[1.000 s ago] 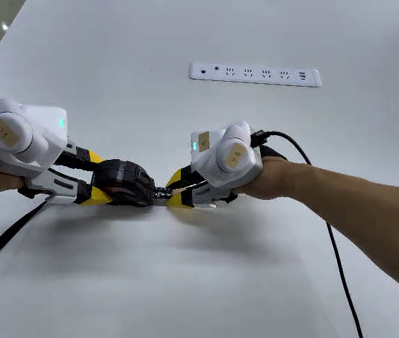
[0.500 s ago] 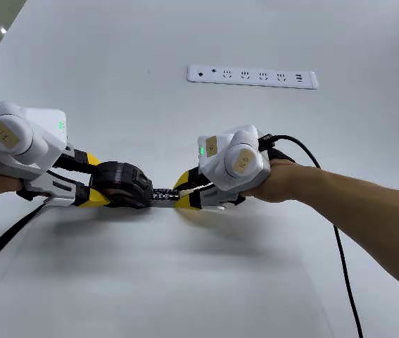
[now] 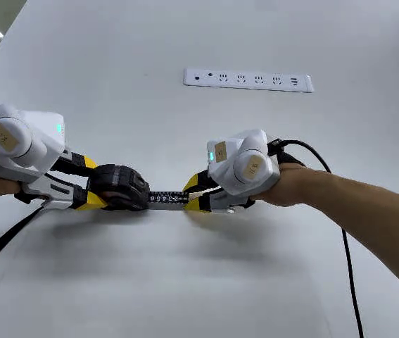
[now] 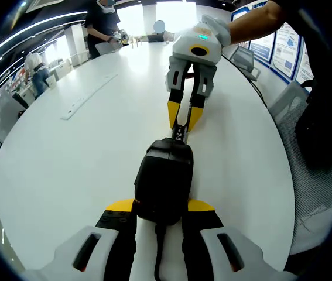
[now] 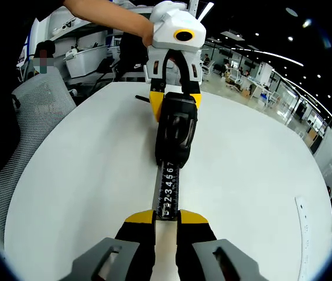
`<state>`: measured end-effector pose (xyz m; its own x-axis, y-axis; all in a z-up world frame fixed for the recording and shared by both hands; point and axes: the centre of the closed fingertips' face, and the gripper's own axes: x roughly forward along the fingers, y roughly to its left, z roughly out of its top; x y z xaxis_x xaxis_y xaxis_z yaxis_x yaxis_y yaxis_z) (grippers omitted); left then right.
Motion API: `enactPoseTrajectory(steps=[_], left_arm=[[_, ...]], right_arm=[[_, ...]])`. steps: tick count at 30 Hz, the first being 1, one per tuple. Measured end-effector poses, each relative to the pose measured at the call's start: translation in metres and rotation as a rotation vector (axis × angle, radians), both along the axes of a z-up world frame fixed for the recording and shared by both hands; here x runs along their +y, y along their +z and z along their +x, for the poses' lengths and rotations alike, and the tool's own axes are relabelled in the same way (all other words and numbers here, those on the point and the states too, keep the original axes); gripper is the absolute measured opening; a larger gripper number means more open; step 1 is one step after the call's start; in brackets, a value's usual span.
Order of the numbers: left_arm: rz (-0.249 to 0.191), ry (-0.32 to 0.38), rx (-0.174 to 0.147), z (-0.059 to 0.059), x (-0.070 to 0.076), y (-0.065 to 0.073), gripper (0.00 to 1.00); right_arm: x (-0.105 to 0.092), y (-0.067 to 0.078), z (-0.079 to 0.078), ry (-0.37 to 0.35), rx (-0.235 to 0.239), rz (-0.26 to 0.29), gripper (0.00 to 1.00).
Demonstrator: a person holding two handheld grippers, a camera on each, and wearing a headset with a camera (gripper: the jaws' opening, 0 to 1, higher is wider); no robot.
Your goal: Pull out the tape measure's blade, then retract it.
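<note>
left tool (image 3: 93, 182) grips tape measure (image 3: 122, 187); right tool (image 3: 194, 195) pinches its blade (image 3: 165, 198).

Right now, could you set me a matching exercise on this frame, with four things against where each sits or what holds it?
Things:
1. black plastic tape measure case
2. dark numbered blade
3. long white power strip
4. black cable

States:
A. pinched by the right gripper
B. lying beyond both grippers, touched by neither
C. clamped in the left gripper
D. trailing behind the right gripper

Pairs: 1-C, 2-A, 3-B, 4-D
</note>
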<state>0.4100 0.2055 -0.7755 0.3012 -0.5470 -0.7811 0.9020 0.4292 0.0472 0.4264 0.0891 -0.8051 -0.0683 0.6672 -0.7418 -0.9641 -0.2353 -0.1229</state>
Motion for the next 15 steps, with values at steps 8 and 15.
enactPoseTrajectory(steps=[8,15], left_arm=[[0.006,-0.002,0.002,0.0,-0.001,0.0,0.24],[0.005,-0.001,0.003,-0.001,-0.002,0.0,0.24]], right_arm=[[-0.014,0.001,0.002,-0.012,-0.008,-0.012,0.09],[-0.026,0.002,0.004,-0.022,-0.011,-0.017,0.09]])
